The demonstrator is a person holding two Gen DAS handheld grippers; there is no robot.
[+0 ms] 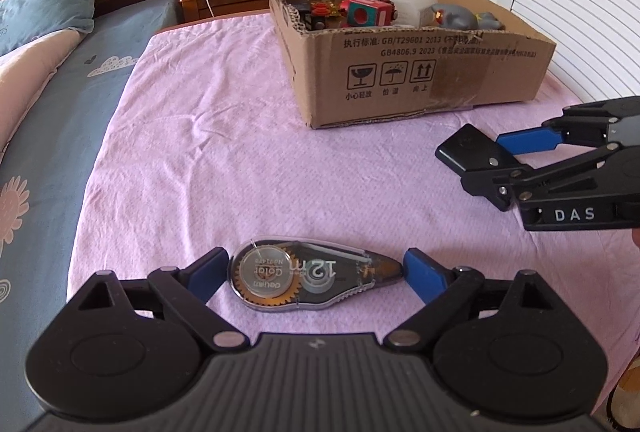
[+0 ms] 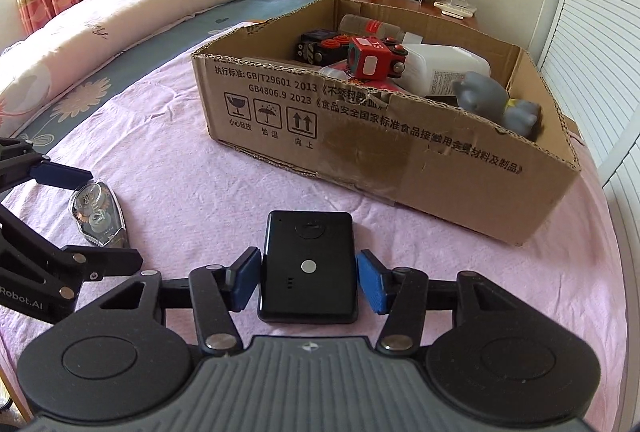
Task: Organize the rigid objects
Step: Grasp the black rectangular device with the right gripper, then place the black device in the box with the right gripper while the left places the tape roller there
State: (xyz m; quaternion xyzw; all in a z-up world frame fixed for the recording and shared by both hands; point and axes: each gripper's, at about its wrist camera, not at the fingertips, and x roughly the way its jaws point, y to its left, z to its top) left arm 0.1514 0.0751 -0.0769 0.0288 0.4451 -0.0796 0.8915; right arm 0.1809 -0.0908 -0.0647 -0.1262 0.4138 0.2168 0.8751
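The left gripper [image 1: 316,272] stood wide, its blue pads [image 1: 422,274] at either end of a correction tape dispenser [image 1: 312,278] lying flat on the pink sheet [image 1: 240,152]; whether the pads touched it could not be told. The right gripper [image 2: 308,282] had narrowed onto a small black box [image 2: 308,268], both pads against its sides. Beyond both claws sat the cardboard box [image 2: 400,152], with a red toy robot [image 2: 376,58], a grey figure [image 2: 496,100] and bottles inside.
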